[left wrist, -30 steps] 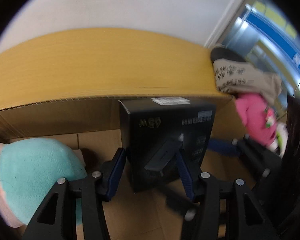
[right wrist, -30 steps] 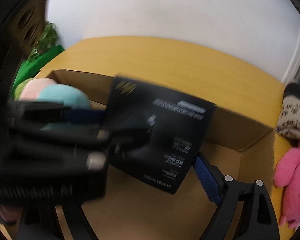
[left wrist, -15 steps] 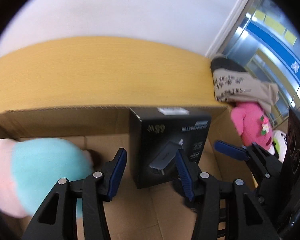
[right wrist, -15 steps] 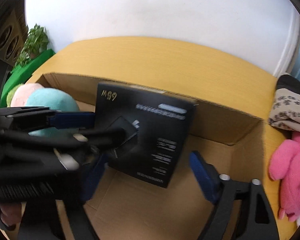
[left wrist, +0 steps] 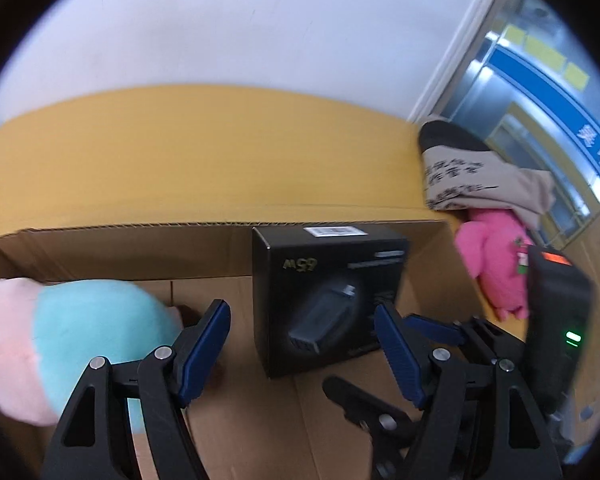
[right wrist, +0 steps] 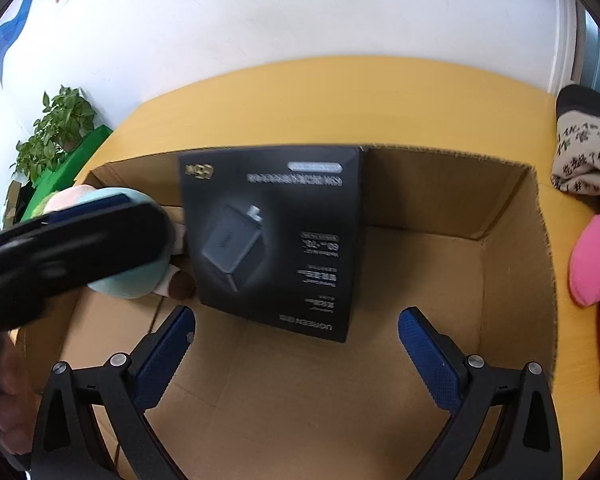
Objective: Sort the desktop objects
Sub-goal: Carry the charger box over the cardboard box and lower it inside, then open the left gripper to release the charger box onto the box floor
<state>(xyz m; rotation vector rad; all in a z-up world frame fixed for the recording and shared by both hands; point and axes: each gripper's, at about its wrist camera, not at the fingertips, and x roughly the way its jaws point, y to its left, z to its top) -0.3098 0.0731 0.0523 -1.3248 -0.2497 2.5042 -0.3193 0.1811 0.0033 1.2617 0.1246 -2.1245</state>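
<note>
Black charger box (left wrist: 328, 296) standing upright in the cardboard carton (right wrist: 512, 248) on the yellow bench (left wrist: 180, 152), just ahead of both tools. Left tool (left wrist: 304, 356) and right tool (right wrist: 296, 356): jaws wide, just opened, clear of the box. Plush toy (left wrist: 80, 332) left of the left tool.

My grippers' fingers (left wrist: 204, 344) are black with blue pads. The charger box (right wrist: 276, 236) is black with gold and white print. The cardboard box (right wrist: 512, 248) is brown, the table (left wrist: 204, 148) yellow. One plush (left wrist: 80, 332) is teal and pale pink, another plush (left wrist: 496, 264) bright pink, and the cloth (left wrist: 468, 180) beige with black lettering.
</note>
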